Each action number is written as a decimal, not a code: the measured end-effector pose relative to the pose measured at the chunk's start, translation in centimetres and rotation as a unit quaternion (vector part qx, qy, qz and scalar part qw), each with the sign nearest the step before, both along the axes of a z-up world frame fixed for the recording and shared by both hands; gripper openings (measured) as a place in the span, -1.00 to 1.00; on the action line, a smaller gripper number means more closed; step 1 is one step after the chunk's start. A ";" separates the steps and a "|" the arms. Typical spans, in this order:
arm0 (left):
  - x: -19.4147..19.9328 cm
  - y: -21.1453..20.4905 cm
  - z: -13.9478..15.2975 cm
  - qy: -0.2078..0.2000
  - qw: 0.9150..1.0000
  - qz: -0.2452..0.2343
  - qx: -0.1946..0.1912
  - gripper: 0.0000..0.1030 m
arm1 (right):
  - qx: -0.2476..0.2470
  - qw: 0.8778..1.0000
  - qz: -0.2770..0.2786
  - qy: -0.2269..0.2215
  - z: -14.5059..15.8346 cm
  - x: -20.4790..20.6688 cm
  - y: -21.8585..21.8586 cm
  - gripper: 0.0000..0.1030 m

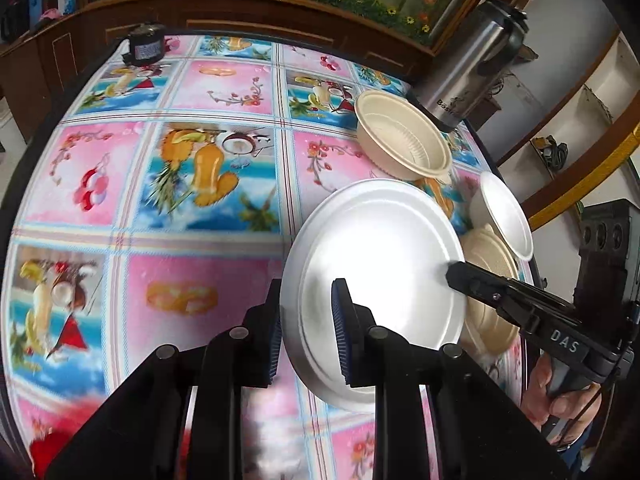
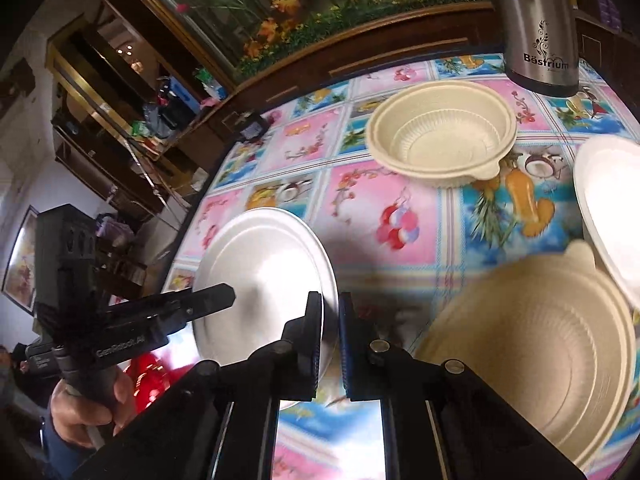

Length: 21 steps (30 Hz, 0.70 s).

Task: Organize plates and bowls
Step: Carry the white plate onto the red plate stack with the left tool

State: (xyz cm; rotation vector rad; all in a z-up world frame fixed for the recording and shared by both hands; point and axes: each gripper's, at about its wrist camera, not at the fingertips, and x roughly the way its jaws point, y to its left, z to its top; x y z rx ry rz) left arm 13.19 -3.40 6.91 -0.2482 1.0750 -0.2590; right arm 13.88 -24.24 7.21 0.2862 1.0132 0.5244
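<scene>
A white foam plate (image 1: 380, 264) is held off the colourful tablecloth between both grippers. My left gripper (image 1: 308, 334) has its jaws on the plate's near rim. My right gripper (image 2: 330, 344) pinches the opposite rim of the plate (image 2: 264, 264); it shows as a black arm in the left wrist view (image 1: 456, 274). The left gripper shows in the right wrist view (image 2: 228, 296). A beige bowl (image 1: 402, 136) sits at the back, also in the right wrist view (image 2: 440, 132). A second beige bowl (image 2: 532, 360) lies near the right edge, with a white bowl (image 2: 612, 208) leaning on it.
A steel thermos flask (image 2: 536, 24) stands at the back right of the table. A small black pot (image 1: 144, 46) sits at the far left corner. A red object (image 2: 152, 380) lies below the plate. A dark wooden cabinet runs behind the table.
</scene>
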 end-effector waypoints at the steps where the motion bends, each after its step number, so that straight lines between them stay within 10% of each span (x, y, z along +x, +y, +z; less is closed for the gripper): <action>1: -0.7 0.2 0.2 -0.003 1.000 0.000 0.001 -0.61 | 0.005 1.000 0.002 -0.006 0.4 -0.9 0.1 -0.85; 21: -16.4 9.5 2.5 -0.067 0.995 0.068 0.013 -0.57 | 0.069 0.991 0.104 -0.038 2.9 -13.2 8.4 -0.85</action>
